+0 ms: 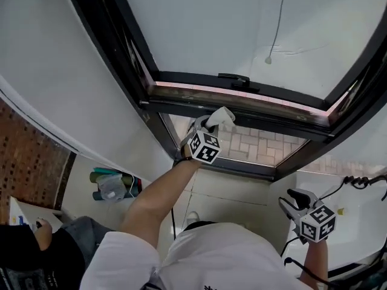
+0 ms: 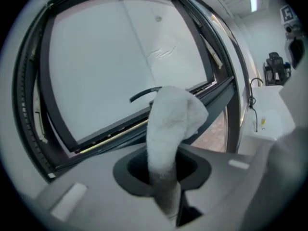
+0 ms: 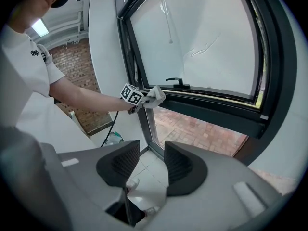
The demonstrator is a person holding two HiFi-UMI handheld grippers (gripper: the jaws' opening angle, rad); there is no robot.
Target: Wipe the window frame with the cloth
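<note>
Window frame of dark metal (image 1: 272, 117) crosses the head view, and its sash stands open with a black handle (image 1: 235, 78) on the lower rail. The left gripper (image 1: 204, 125) reaches up to this rail and presses a white, soft, fluffy cloth (image 1: 221, 116) on it. The right gripper (image 1: 294, 200) hangs low, well apart from the frame, beside a white smooth basin (image 1: 354, 237); a black cable (image 1: 358, 182) lies over the basin's rim. Green and clear plastic bottles (image 1: 111, 185) stand on the floor by the wall.

In the left gripper view the jaws are closed on the cloth, which rises between them as a thick roll and hides part of the rail.

In the right gripper view the ribbed black jaws stand apart with nothing between them; pale floor tiles (image 3: 144, 170) show through the gap.
</note>
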